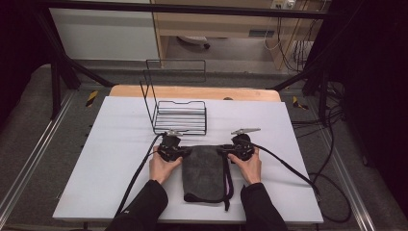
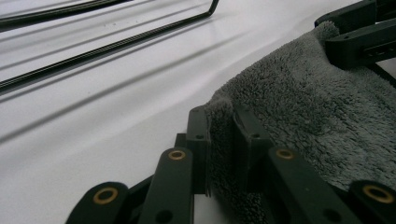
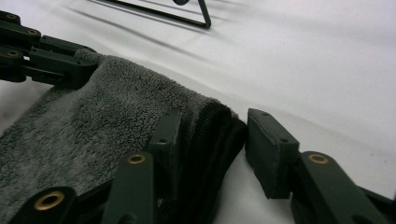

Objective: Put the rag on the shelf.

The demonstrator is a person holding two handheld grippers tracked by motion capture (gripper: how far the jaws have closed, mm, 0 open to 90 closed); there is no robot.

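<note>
**Folded grey towel on white counter, one hand-held gripper at each far corner**

Item 1: one dark grey plush terry towel (image 1: 206,173), folded into a long rectangle, lying flat on the white matte counter (image 1: 110,144) near the person's edge. Deep, fuzzy pile; the right edge shows stacked folded layers with a darker ribbed hem. A thin dark cord or strap with a purplish tint runs along its right side; what it belongs to is hard to make out.

Item 2: left hand-held gripper (image 1: 185,152), black, with brass-coloured rivets on its linkage bars. Its jaws are clamped on the towel's far left corner, the pile pinched between the two pads (image 2: 200,140).

Item 3: right hand-held gripper (image 1: 222,150), same build. Its jaws stand spread around the towel's far right corner: one pad lies against the folded edge, the other pad (image 3: 271,151) stands clear beside it, nothing pinched.

Item 4: one black wire rack (image 1: 179,108), thin rods, with a tall bent-wire back frame and a low slatted tray, standing on the counter just beyond the grippers.

Item 5: two hands in black sleeves, cut off at the bottom of the high view. A black cable trails from each gripper.
</note>
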